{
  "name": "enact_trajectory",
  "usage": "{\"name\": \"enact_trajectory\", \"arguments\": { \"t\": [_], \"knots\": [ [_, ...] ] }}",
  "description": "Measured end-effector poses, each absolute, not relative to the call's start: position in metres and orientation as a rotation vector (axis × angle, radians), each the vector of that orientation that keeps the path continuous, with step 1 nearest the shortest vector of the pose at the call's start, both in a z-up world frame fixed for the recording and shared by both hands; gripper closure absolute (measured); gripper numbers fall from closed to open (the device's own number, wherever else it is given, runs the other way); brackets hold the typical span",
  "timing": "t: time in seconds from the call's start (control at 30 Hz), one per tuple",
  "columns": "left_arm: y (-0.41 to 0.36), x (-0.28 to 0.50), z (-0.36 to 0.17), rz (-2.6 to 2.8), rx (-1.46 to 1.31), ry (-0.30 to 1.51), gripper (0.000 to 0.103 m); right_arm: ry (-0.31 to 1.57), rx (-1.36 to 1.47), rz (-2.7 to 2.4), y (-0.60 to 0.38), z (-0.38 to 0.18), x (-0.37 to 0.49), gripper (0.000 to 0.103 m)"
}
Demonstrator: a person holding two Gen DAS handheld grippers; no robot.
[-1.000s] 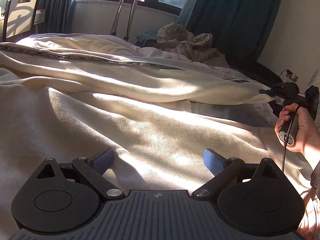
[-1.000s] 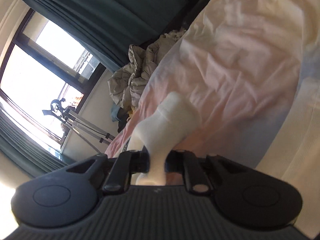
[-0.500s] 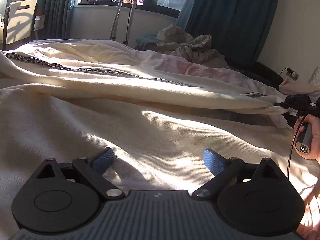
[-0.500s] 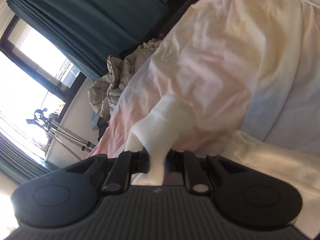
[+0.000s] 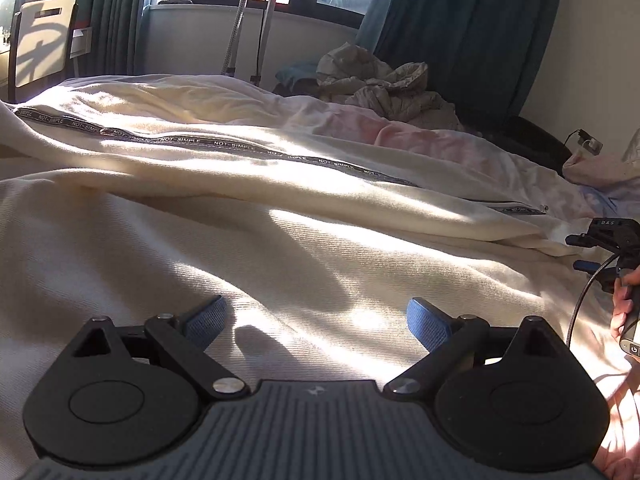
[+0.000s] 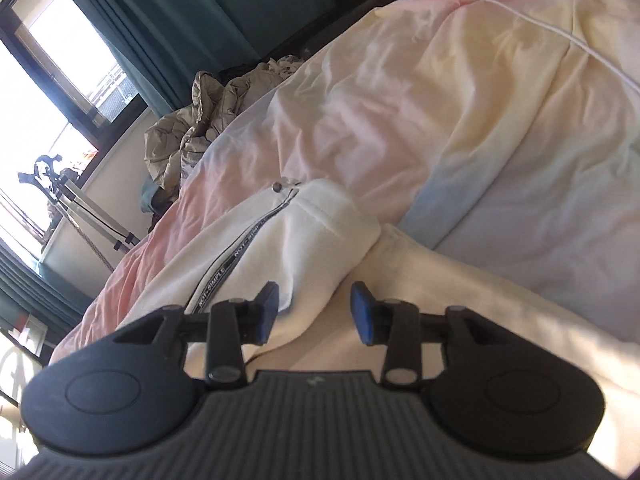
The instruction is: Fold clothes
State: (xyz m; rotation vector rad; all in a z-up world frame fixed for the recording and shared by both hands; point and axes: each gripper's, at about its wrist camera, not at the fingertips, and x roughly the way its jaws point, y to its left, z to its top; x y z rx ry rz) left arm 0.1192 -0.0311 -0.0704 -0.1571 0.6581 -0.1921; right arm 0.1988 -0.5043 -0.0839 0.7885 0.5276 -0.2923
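A cream garment (image 5: 280, 248) lies spread on the bed, with a folded part on top bearing a black "NOT SIMPLE" tape stripe (image 5: 224, 145). My left gripper (image 5: 314, 318) is open and empty, low over the cloth. My right gripper (image 6: 314, 310) is open; the garment's cuffed end (image 6: 320, 236) lies just ahead of its fingers, let go. The right gripper also shows at the right edge of the left wrist view (image 5: 608, 240), beside the folded part's end.
A pink, yellow and blue bedsheet (image 6: 460, 92) lies under the garment. A crumpled beige pile (image 5: 384, 84) sits at the far side. Teal curtains (image 5: 460, 32), a window, a chair (image 5: 36, 44) and a wall socket (image 5: 588, 144) ring the bed.
My right gripper has lowered the garment's end onto the bed and opened, letting it go. The folded part now lies flatter. My left gripper stayed open.
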Motion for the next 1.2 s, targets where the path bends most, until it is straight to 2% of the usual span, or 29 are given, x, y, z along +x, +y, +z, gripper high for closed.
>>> {"name": "enact_trajectory", "arguments": {
  "t": [0.3,0.57,0.83,1.0,1.2],
  "knots": [
    [-0.03,0.096,-0.048,-0.194,-0.125,0.585,0.006,0.48,0.721,-0.23,-0.46,-0.03,0.107,0.055],
    [0.001,0.063,-0.019,-0.11,-0.102,0.52,0.006,0.461,0.724,-0.179,-0.437,-0.007,0.055,0.052],
    [0.094,0.016,0.017,0.119,-0.176,0.503,0.005,0.519,0.866,-0.193,-0.46,-0.026,0.052,0.05],
    [0.158,-0.014,0.039,0.225,-0.293,0.52,0.005,0.518,0.948,-0.211,-0.473,-0.031,0.046,0.046],
    [0.235,-0.038,0.037,0.287,-0.54,0.545,0.005,0.523,1.036,-0.278,-0.492,-0.038,0.031,0.045]
  ]
}}
